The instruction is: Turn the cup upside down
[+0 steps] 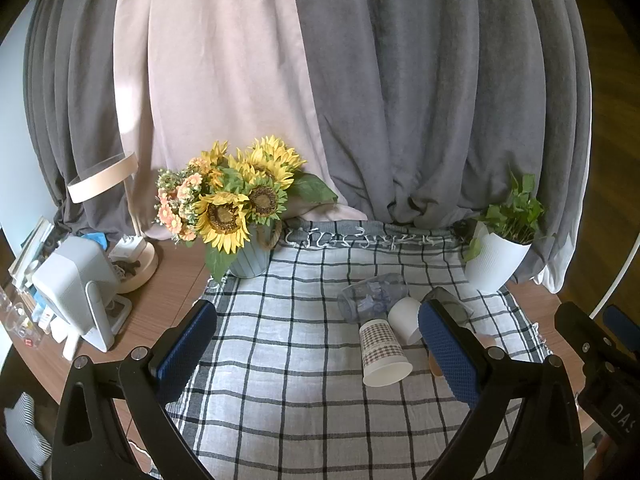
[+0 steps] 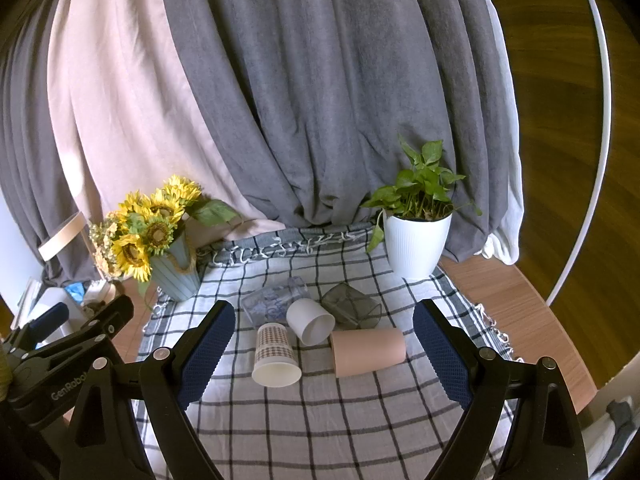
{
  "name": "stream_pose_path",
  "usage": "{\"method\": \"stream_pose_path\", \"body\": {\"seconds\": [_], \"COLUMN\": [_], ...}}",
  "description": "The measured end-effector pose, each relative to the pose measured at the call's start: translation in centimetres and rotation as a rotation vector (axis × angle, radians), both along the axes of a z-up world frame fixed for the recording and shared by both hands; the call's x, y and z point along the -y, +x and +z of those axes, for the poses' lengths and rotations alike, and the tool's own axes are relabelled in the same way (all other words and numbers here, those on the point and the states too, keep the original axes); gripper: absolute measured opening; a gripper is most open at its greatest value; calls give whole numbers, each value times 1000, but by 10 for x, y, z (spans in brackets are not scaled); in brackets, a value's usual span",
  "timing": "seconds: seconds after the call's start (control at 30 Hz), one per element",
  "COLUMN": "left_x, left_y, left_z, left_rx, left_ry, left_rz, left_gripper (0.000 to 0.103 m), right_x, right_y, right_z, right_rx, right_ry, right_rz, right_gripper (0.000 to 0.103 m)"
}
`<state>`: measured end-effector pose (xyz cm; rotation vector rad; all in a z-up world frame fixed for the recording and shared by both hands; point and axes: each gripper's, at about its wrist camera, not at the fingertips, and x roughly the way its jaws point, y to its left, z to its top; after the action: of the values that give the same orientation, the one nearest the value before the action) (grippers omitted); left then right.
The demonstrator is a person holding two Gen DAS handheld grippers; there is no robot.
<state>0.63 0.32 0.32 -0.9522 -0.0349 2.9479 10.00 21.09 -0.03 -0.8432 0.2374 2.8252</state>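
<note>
Here both grippers, left (image 1: 316,344) and right (image 2: 324,340), hang with jaws apart, holding nothing. Best approach the near checked cup (image 2: 275,356), lying among the others, squarely across its sides.

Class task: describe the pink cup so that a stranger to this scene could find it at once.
Start at the white plant pot on the checked cloth. Nearer the camera lies a cluster of tipped cups; the pink cup is rightmost, on its side. It alone is plain matte pink.

Soft daylight, sharp centre, fisheye-warped dark edges
</note>
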Motion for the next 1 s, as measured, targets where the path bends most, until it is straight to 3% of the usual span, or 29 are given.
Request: {"method": "stream_pose_path", "body": {"seconds": [1.0], "left_x": [-3], "left_y": [2], "left_z": [-3], "left_rx": [-19], "left_ry": [57], "left_rz": [-33], "left_gripper": [103], "right_x": [-1], "right_y": [1], "right_z": [-3], "right_rx": [-1], "right_ry": [-6], "right_rz": [-2], "right_gripper": [91]}}
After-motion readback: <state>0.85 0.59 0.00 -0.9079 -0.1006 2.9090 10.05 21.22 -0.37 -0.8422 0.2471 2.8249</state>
